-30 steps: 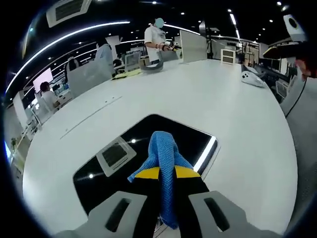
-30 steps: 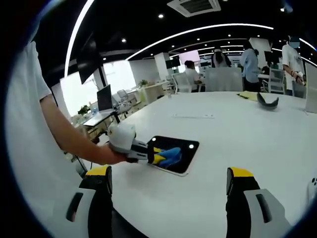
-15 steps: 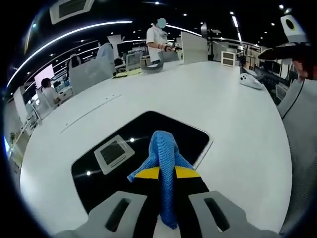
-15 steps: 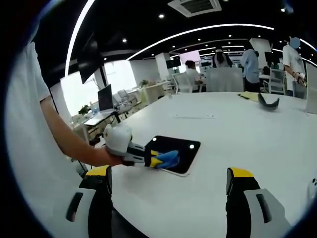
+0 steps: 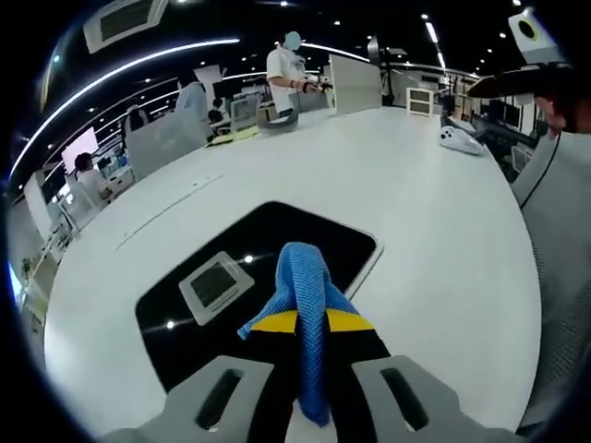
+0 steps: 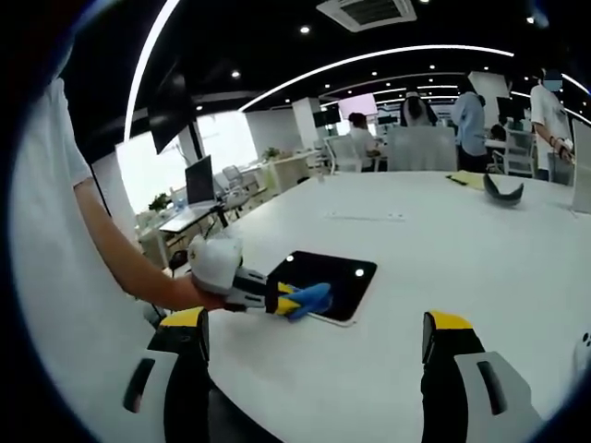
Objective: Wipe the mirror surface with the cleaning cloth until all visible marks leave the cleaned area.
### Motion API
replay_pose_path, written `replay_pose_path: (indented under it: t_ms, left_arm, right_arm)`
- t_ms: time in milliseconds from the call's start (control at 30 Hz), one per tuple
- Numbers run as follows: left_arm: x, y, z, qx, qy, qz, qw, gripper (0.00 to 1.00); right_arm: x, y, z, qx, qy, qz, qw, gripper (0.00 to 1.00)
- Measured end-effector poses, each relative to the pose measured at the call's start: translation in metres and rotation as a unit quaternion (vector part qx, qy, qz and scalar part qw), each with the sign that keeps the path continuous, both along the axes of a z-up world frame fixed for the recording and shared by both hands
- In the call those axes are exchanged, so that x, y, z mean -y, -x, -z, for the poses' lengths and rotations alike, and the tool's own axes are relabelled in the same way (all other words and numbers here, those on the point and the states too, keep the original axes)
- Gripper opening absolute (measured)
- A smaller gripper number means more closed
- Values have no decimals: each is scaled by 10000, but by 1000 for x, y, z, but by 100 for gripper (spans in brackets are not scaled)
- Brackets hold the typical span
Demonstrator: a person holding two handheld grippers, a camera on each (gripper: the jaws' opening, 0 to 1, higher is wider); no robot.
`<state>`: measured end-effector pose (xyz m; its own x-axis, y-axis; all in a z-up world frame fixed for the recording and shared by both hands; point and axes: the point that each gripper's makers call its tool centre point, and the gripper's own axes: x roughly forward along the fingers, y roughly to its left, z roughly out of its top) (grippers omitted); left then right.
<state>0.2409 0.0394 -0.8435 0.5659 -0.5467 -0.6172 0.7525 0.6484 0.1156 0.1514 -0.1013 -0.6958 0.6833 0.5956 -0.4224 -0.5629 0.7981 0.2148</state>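
Wiping is underway: left gripper (image 5: pixel 311 323), clamping the blue knitted cleaning cloth (image 5: pixel 302 286), is working the dark rectangular mirror's (image 5: pixel 231 249) near edge, while right gripper (image 6: pixel 314 346) is hanging open; another pass probably awaits.

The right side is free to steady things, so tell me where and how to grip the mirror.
Grip the mirror by its far long edge, approaching low from the open table side. It lies flat, and the left hand-held gripper holds the blue cloth at its near edge.
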Motion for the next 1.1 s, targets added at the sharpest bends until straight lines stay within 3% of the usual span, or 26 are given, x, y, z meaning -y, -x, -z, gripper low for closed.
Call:
replay_pose_path:
  t_ms: [400, 1100]
  left_arm:
    - [-1, -1, 0, -170, 91, -47, 9998, 7]
    - [-3, -4, 0, -155, 277, -169, 9994, 7]
  right_arm:
    - [2, 3, -2, 28, 56, -48, 10000, 96]
    - [-2, 3, 3, -33, 42, -85, 9999, 95]
